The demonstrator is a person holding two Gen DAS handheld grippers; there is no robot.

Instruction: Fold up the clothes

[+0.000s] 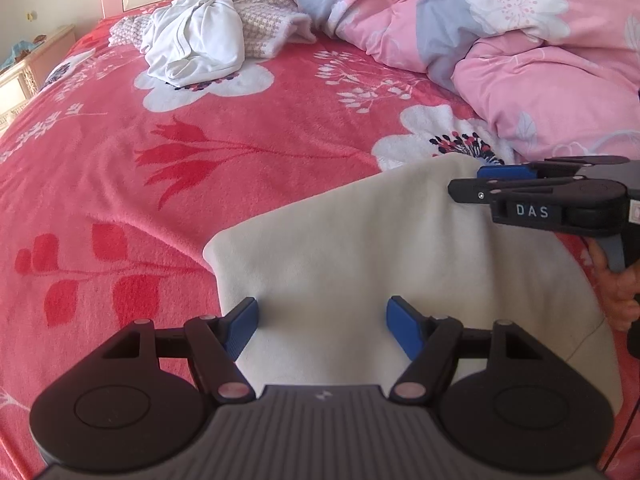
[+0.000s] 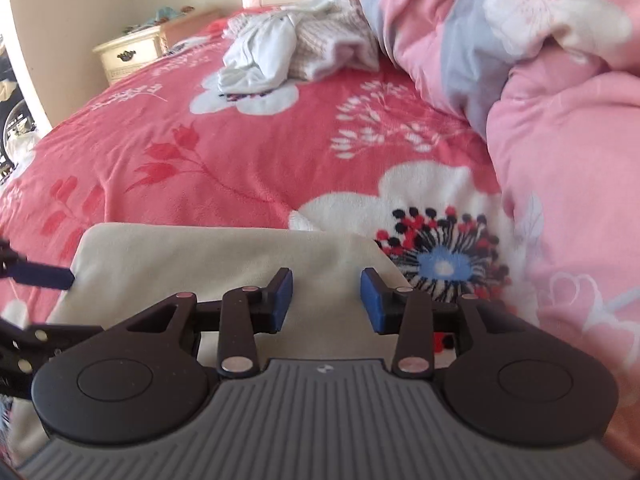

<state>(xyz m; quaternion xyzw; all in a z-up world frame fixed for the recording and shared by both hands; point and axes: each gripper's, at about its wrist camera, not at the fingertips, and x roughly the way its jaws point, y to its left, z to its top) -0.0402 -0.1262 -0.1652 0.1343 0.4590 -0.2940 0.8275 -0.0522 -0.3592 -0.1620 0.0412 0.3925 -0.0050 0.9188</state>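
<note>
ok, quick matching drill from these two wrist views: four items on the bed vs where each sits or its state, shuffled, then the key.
Items:
1. cream garment
2. white garment
3. pink quilt
4. left gripper

Descriptions:
A. heaped along the bed's right side
B. crumpled at the far end
C. open, over cream cloth
D. lying flat and smooth nearest the cameras

Pairs: 1-D, 2-B, 3-A, 4-C
</note>
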